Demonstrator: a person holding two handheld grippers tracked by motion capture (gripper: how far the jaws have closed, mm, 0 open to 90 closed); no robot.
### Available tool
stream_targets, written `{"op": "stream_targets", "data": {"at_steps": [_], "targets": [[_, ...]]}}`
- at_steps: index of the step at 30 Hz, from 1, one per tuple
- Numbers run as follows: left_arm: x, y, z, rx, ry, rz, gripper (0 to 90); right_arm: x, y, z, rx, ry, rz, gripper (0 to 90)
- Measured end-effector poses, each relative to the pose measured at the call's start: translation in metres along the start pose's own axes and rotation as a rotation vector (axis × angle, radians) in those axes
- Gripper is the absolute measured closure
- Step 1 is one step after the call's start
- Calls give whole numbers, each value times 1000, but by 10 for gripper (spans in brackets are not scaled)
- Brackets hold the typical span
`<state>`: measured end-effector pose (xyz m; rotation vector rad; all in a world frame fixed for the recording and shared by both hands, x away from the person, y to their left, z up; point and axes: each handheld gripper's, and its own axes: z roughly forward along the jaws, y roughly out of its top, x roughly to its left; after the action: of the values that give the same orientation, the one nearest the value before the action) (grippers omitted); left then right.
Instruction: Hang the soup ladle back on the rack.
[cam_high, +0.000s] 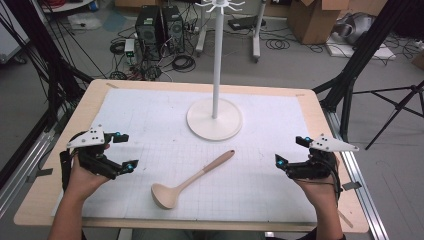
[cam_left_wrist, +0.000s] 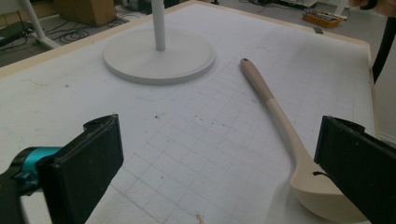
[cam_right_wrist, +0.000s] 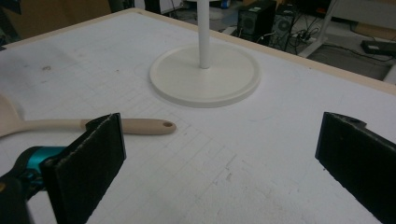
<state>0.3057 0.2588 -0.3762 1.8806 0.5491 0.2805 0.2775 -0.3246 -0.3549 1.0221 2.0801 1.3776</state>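
Observation:
A beige ladle (cam_high: 187, 180) lies flat on the white gridded mat (cam_high: 150, 115), bowl toward the front edge, handle pointing to the back right. A white stand (cam_high: 215, 119) with a round base and a tall pole rises behind it; hooks crown the pole's top. My left gripper (cam_high: 125, 151) hovers at the mat's left side, open, with nothing between its jaws. In the left gripper view the ladle (cam_left_wrist: 285, 135) lies ahead and to the right. My right gripper (cam_high: 291, 151) is at the mat's right side, open and empty. The ladle's handle end (cam_right_wrist: 144, 126) shows in the right gripper view, near its left jaw.
The wooden table edge (cam_high: 30, 205) frames the mat. Beyond the table are computer towers (cam_high: 160, 25), cables, cardboard boxes (cam_high: 320, 17) and black tripod legs (cam_high: 350, 75) on the floor.

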Motion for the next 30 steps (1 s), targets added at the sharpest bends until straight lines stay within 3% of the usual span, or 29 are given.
{"op": "stream_targets", "data": {"at_steps": [6, 17, 30], "targets": [[-4, 11, 8, 12, -19, 4, 17, 0, 0, 1, 3, 3, -1, 1], [-24, 34, 56, 122, -119, 68, 17, -1, -2, 3, 13, 2, 6, 1], [-38, 50, 97, 170, -172, 89, 17, -2, -2, 2, 6, 8, 11, 1]]}}
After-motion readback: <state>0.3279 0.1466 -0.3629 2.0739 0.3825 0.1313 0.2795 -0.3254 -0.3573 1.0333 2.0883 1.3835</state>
